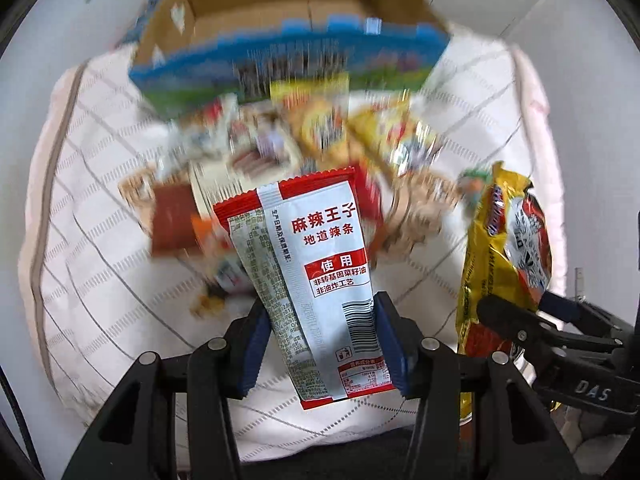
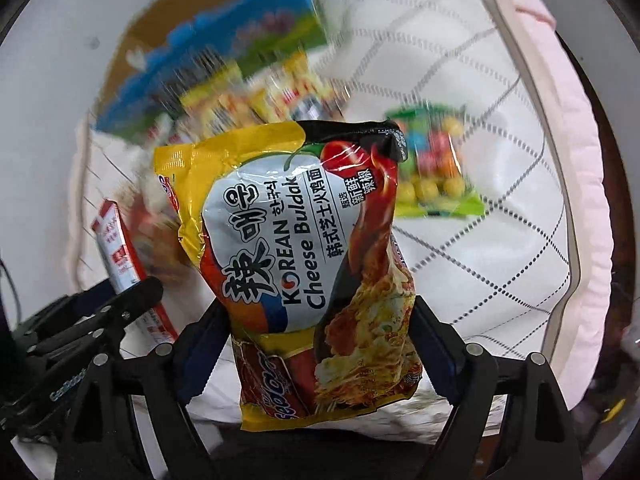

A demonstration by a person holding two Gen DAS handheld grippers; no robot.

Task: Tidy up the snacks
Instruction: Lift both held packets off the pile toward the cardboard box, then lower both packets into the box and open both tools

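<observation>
Left tongs (image 1: 320, 340): clamped narrow on the red-and-white spicy strip packet (image 1: 308, 276), gripped low, most of it standing free toward 12 o'clock.
Right tongs (image 2: 322, 344): spread wide around the Cheese Buldak noodle bag (image 2: 308, 264), pads at its lower sides.
Snack pile (image 1: 288, 140): on the quilted bed (image 1: 100, 280), below the cardboard box (image 1: 288, 20) at 12 o'clock.
Risk, packet: slick film could slide out or swing.
Risk, bag: puffy and crinkly; a light wide grip may let it slip, and both loads could collide at the box.

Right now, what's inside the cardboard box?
The cardboard box shows bare brown walls and floor, no snacks visible. Its near wall hides the front of the floor; motion blur limits detail.
</observation>
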